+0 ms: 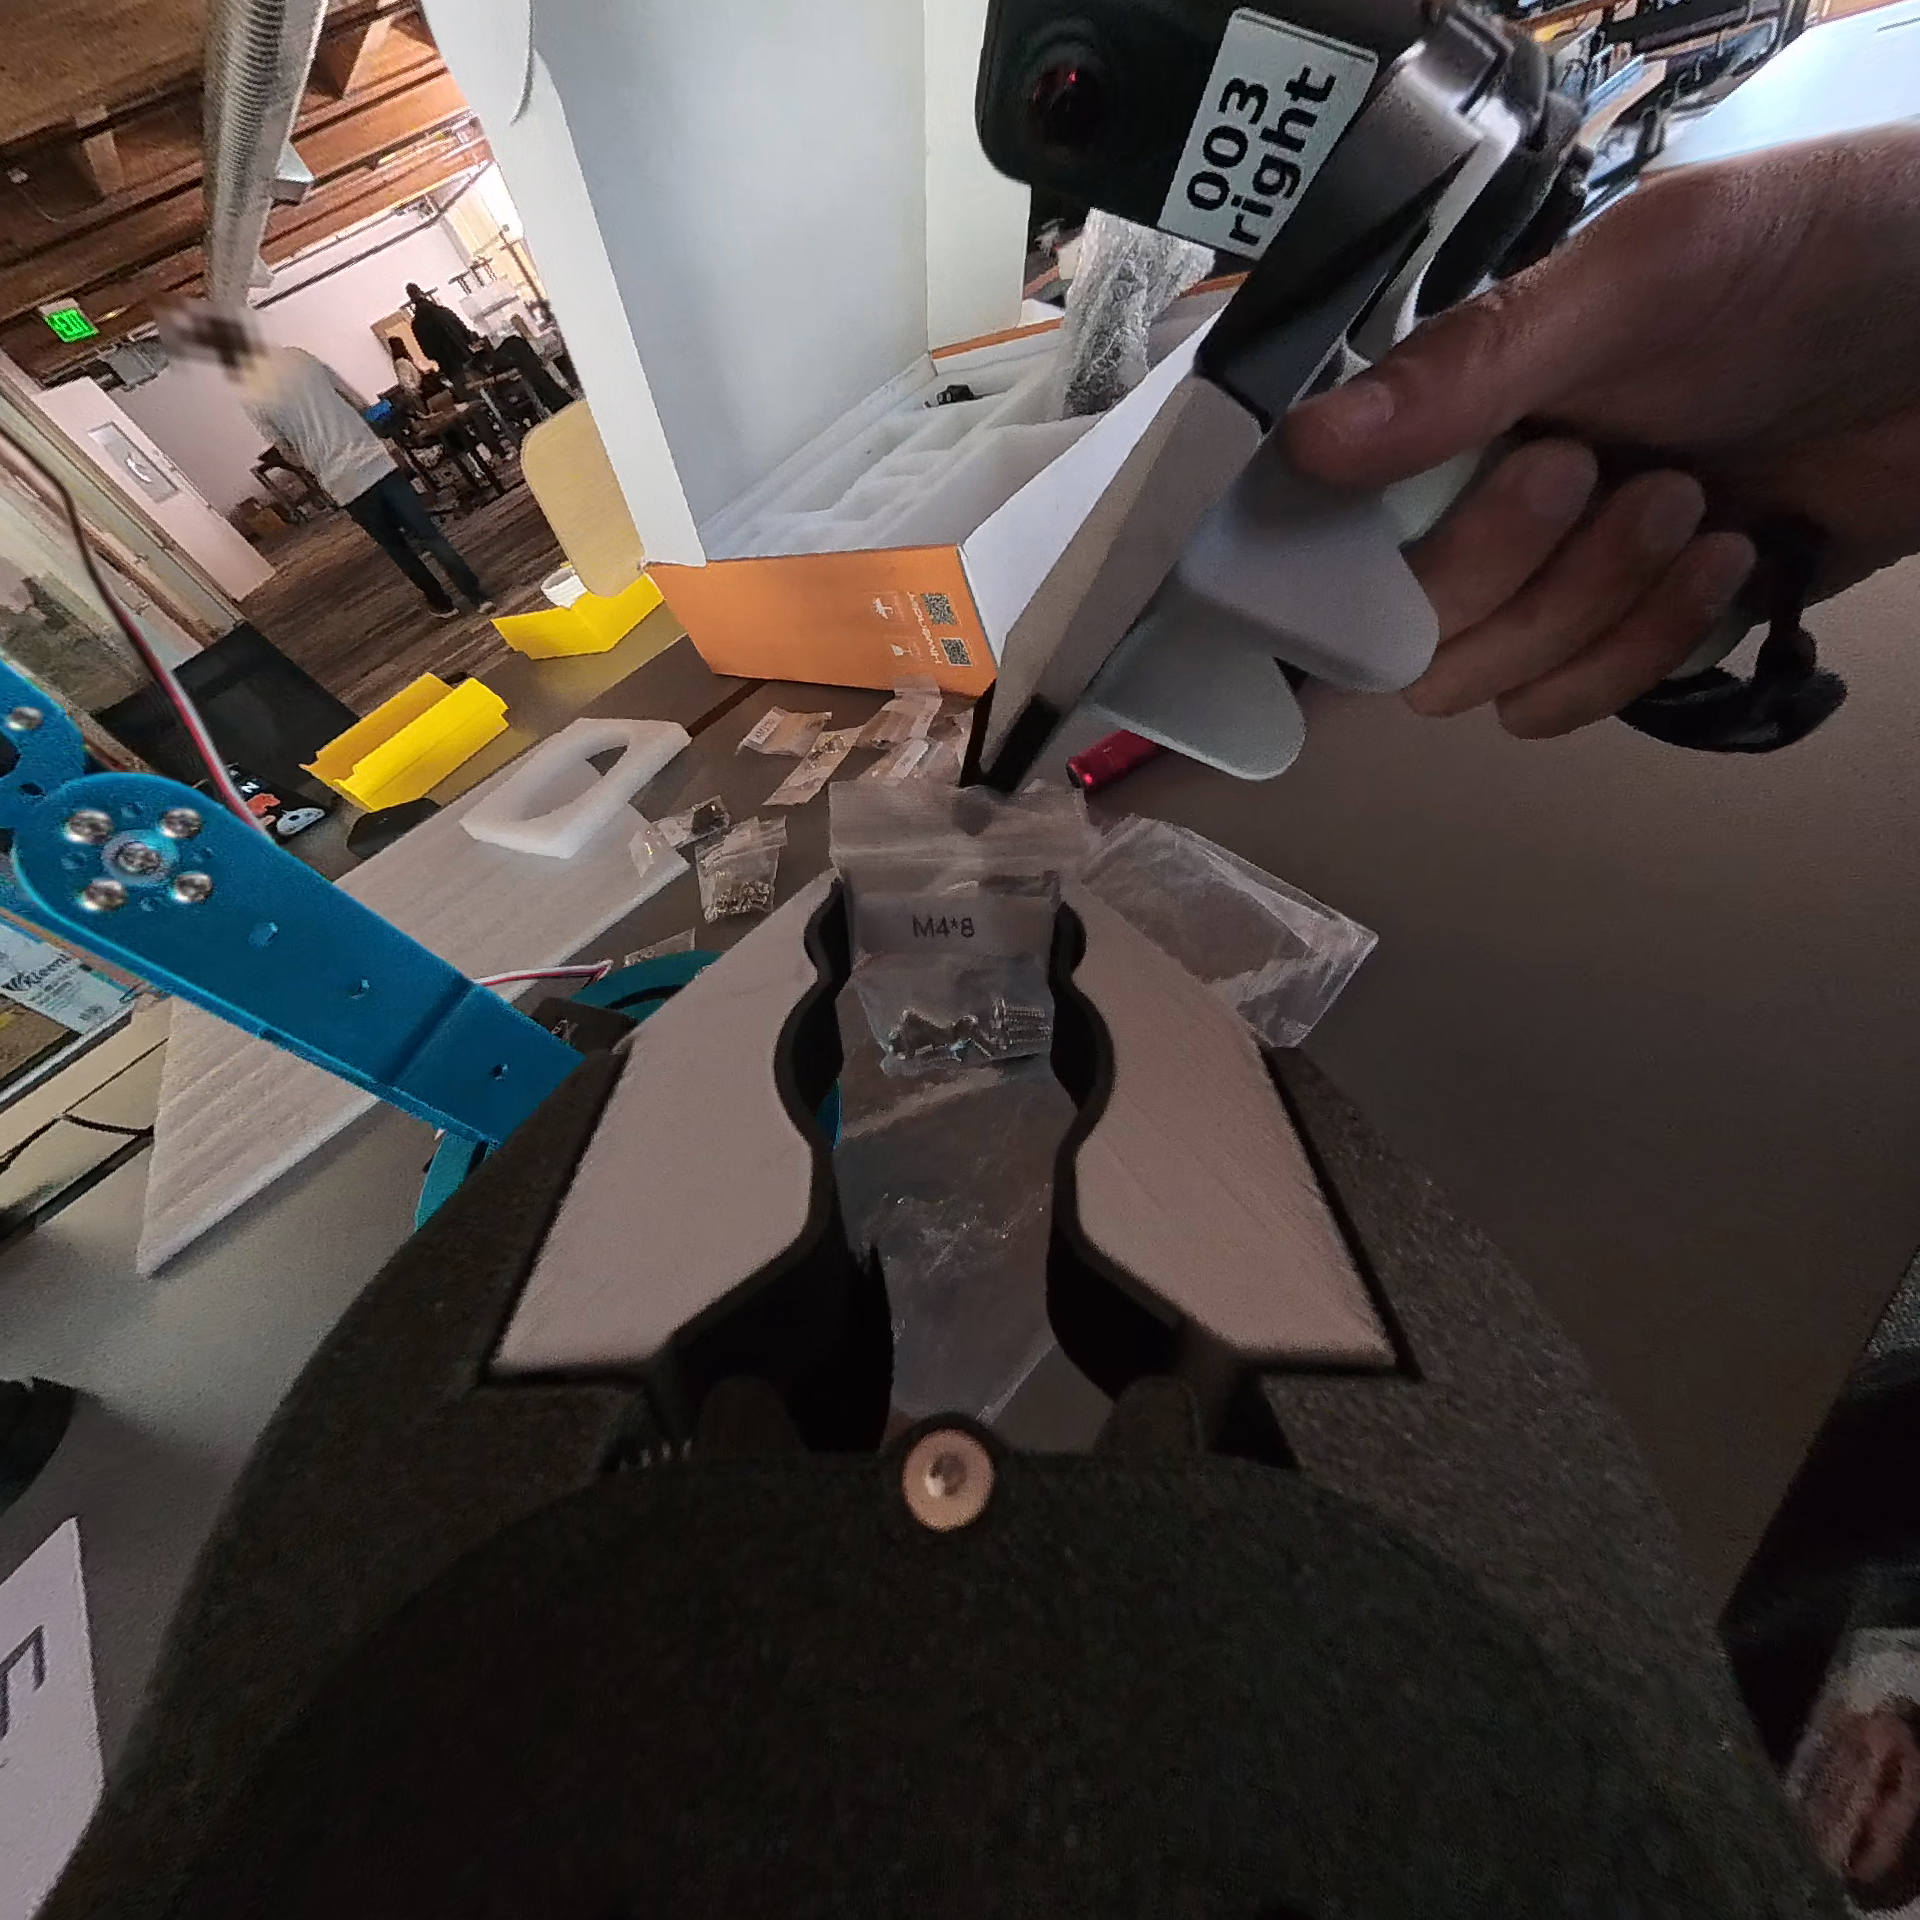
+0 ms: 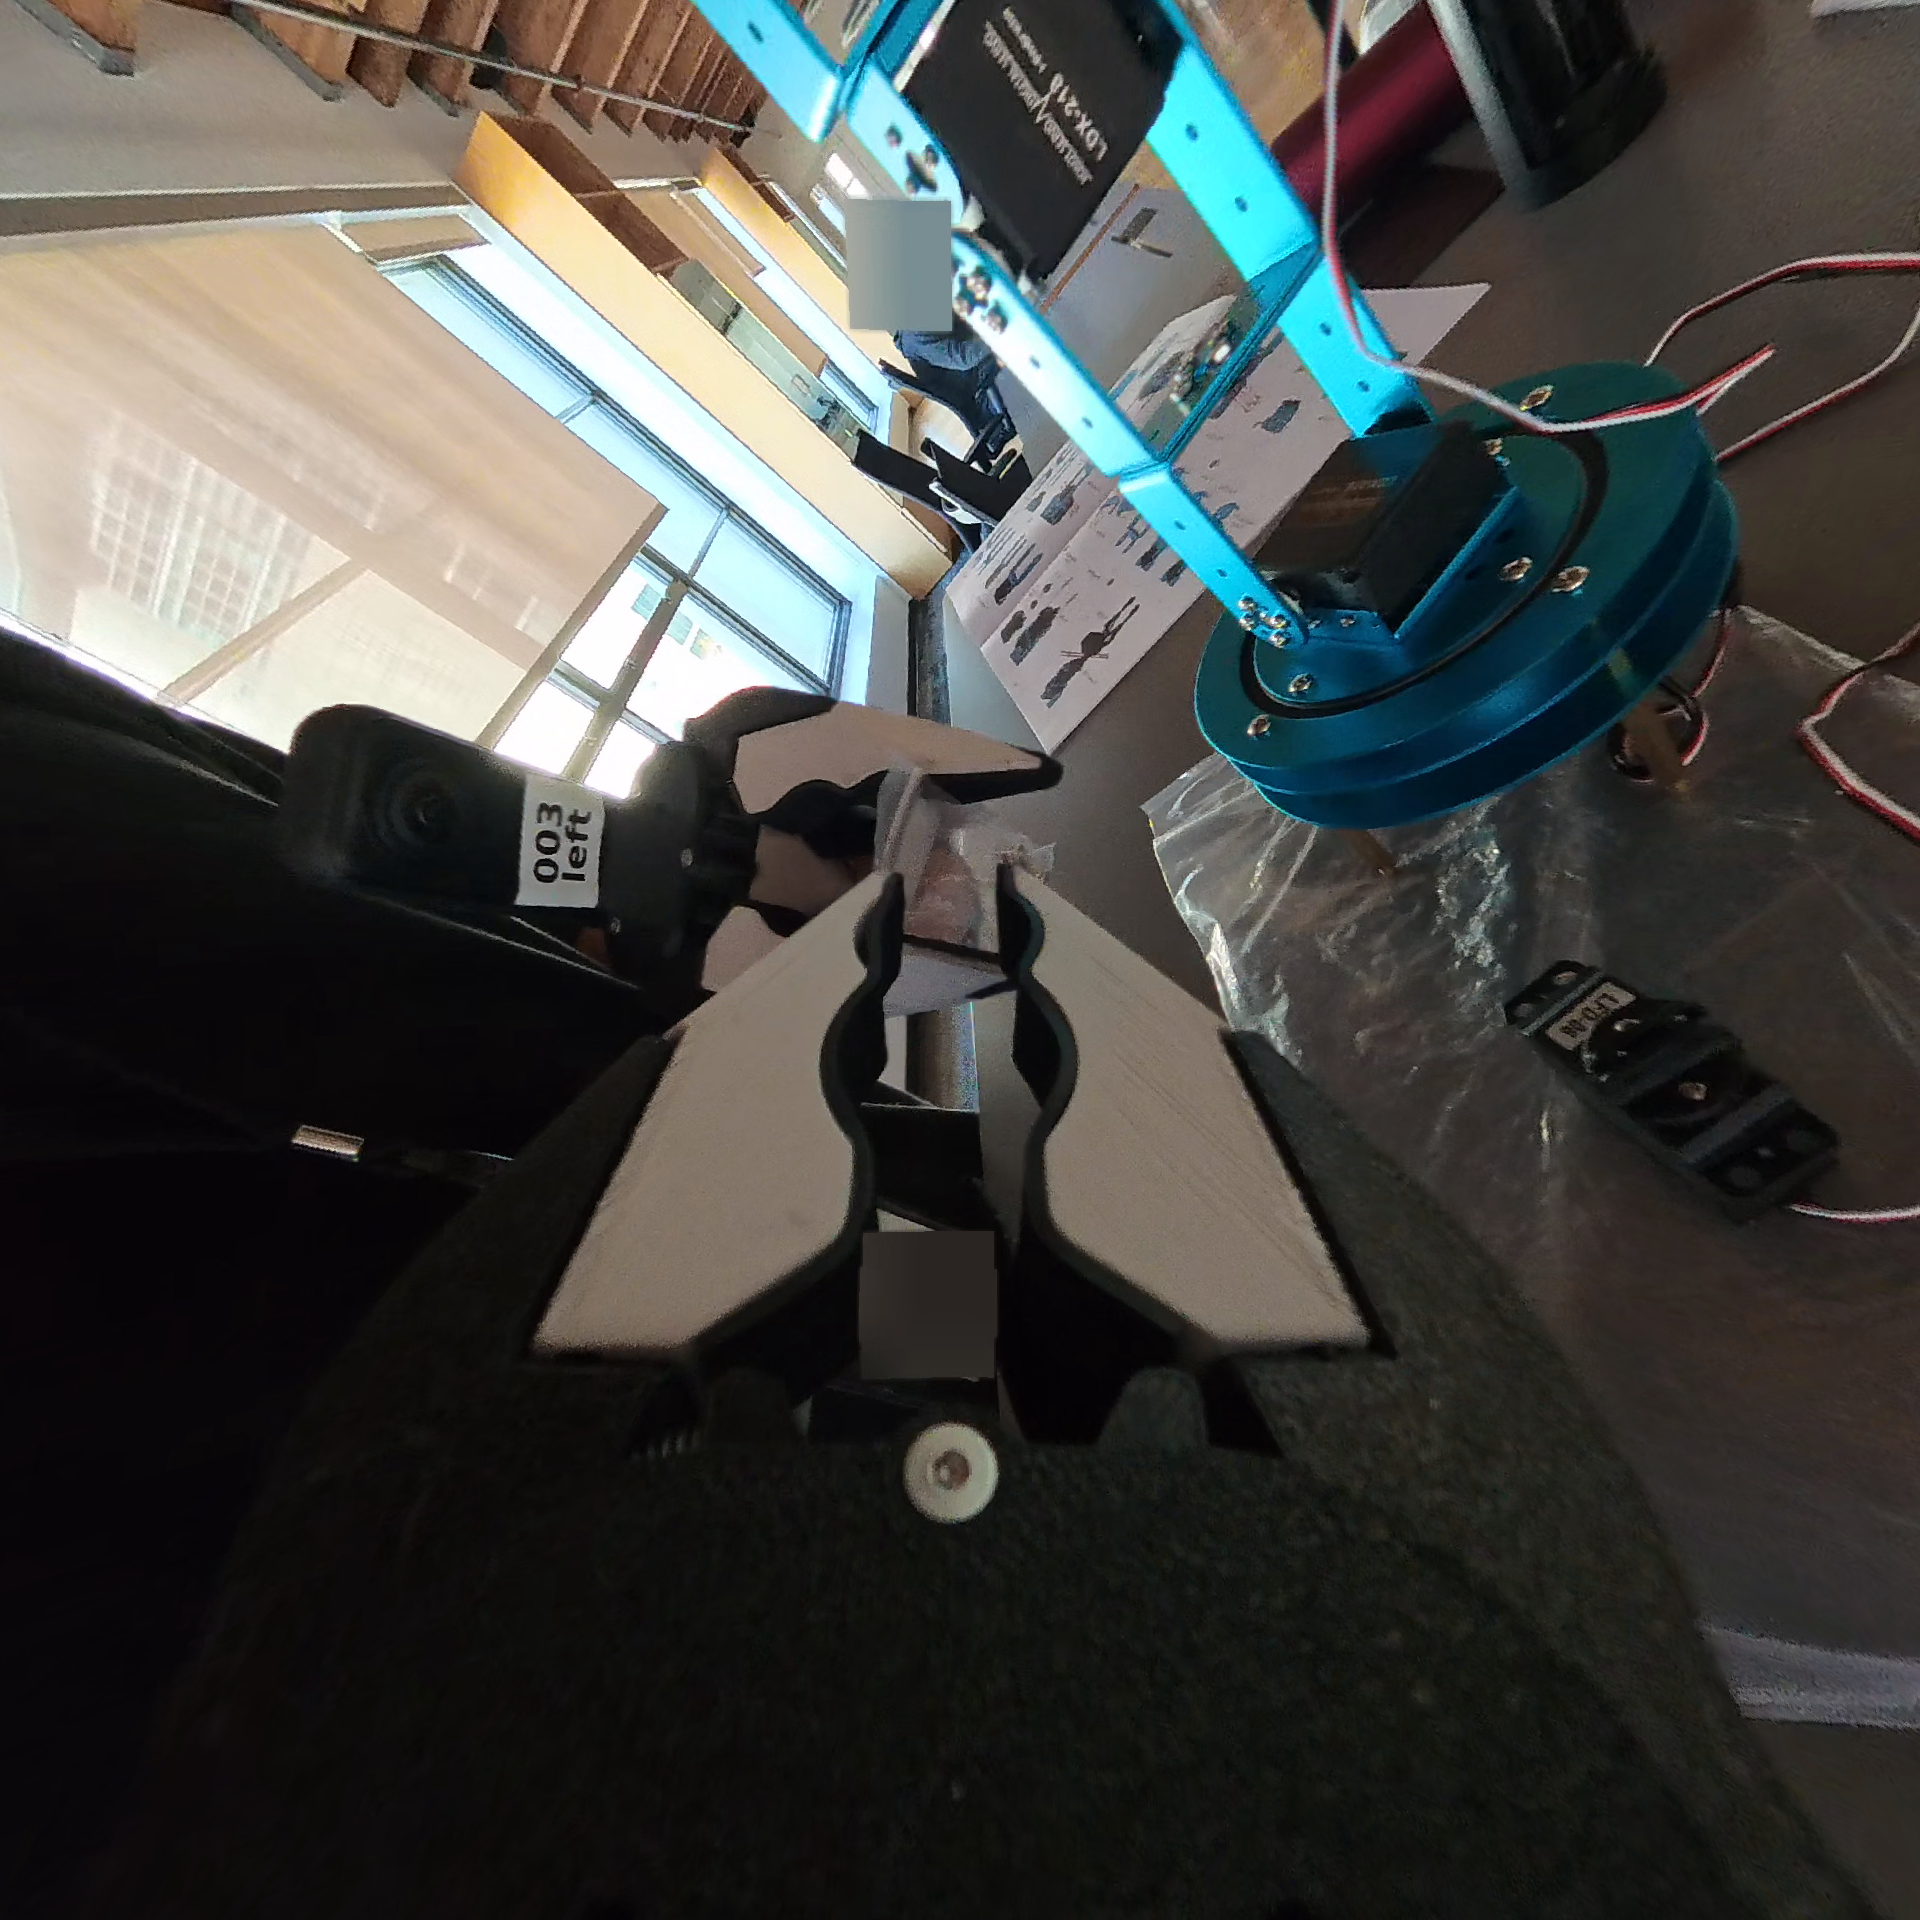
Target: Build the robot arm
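Left gripper (image 1: 948, 914) clamps a small clear bag of screws (image 1: 951, 997) held above the table (image 1: 1558, 987). Right gripper (image 1: 992, 764) pinches the bag's top edge, beside the blue robot arm (image 2: 1195, 416).

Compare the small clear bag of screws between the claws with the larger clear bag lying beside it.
The small clear plastic bag holds silver screws and bears a label; the larger crumpled clear plastic bag looks empty, unlabelled. The small bag is held up between the left claw and the right claw; the larger lies on the brown table. Both are transparent.
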Available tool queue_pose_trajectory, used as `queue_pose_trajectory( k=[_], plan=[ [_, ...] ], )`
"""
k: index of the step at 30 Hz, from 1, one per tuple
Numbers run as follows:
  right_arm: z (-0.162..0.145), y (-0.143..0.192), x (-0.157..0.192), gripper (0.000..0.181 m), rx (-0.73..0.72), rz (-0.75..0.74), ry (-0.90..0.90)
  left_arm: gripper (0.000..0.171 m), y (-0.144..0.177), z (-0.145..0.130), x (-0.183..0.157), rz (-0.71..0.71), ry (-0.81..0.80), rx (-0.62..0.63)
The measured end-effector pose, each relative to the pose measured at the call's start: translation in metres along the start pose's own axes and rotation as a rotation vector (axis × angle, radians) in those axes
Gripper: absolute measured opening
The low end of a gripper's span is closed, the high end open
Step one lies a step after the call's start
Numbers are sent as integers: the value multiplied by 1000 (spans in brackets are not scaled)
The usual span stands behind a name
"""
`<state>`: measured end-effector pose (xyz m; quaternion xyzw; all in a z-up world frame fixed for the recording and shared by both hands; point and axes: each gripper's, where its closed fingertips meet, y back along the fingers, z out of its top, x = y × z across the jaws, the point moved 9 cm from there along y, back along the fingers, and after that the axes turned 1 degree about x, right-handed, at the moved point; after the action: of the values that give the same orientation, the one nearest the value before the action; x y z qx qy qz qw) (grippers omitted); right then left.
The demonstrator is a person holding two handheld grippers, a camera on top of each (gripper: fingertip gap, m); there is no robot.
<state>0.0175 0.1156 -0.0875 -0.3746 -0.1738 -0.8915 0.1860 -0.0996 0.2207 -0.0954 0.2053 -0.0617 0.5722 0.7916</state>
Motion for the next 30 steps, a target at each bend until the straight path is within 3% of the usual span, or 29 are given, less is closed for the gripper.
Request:
queue_pose_trajectory(
  k=[30],
  plan=[
    [-3, -16, 3, 17, 39, -8, 2, 35, 0, -11, 3, -7, -25, 40]
  ],
)
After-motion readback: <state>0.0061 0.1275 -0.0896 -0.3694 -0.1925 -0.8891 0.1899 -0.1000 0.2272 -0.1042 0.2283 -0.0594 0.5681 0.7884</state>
